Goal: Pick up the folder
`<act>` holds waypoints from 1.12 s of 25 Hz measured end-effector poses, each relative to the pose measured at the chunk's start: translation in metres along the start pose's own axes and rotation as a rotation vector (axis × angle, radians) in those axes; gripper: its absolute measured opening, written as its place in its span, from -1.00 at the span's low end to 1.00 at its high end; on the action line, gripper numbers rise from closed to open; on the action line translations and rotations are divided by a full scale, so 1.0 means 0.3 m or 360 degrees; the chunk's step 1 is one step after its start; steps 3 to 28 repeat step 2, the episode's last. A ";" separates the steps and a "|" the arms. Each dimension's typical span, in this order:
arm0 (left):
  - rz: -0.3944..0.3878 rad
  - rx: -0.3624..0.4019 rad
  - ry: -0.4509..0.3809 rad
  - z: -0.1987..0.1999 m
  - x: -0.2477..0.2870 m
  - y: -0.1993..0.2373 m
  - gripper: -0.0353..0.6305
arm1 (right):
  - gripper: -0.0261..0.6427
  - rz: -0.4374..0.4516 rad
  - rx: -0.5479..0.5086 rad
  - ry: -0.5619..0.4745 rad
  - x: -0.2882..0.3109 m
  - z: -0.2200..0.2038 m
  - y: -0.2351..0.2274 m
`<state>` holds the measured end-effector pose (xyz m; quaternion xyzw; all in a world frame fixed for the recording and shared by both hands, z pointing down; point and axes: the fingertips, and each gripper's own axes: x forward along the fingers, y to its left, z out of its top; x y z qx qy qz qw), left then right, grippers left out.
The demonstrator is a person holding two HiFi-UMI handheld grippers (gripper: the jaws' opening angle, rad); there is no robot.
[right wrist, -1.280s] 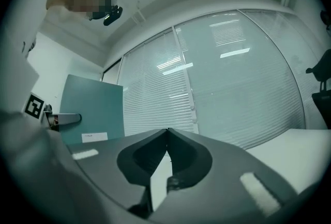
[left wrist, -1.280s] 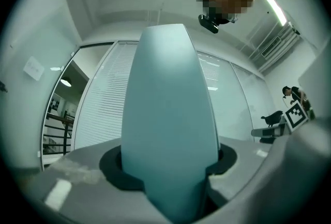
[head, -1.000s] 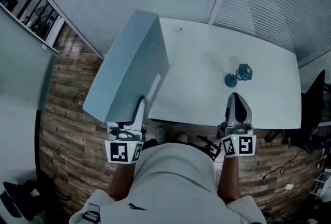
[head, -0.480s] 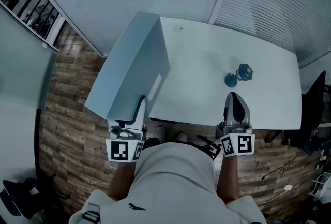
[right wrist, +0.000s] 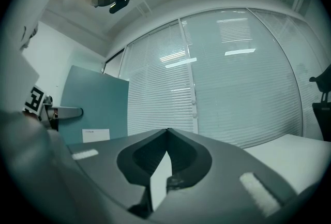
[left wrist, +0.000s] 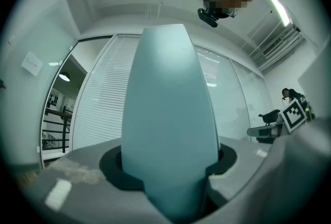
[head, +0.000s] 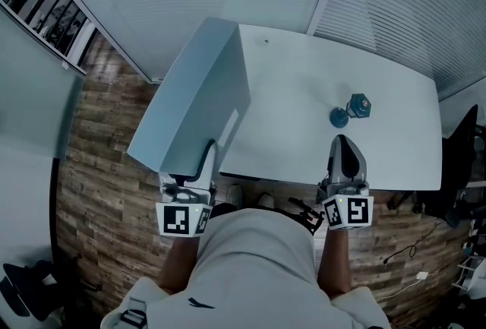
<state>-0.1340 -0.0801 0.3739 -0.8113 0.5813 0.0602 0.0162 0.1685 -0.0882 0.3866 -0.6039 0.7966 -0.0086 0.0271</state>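
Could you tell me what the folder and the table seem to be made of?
The folder looks like rigid plastic or coated board, matte pale blue: flat and unbent though gripped at one end. The table is probably laminate: smooth white, no grain.

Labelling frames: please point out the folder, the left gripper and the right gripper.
folder (head: 199, 92), head view, broad face.
left gripper (head: 208, 151), head view, between its fingertips.
right gripper (head: 345, 145), head view, shut tips.

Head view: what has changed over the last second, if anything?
The folder, clamped in the left gripper, has tipped very slightly rightward, toward the table. No grip was taken or released. The right gripper stays shut and empty, and the small blue object has not moved.
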 end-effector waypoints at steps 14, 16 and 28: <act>0.0000 -0.0004 0.0000 0.000 0.000 0.003 0.01 | -0.95 0.0000 0.0000 0.0000 0.000 0.000 0.001; 0.0000 -0.0004 0.0000 0.000 0.000 0.003 0.01 | -0.95 0.0000 0.0000 0.0000 0.000 0.000 0.001; 0.0000 -0.0004 0.0000 0.000 0.000 0.003 0.01 | -0.95 0.0000 0.0000 0.0000 0.000 0.000 0.001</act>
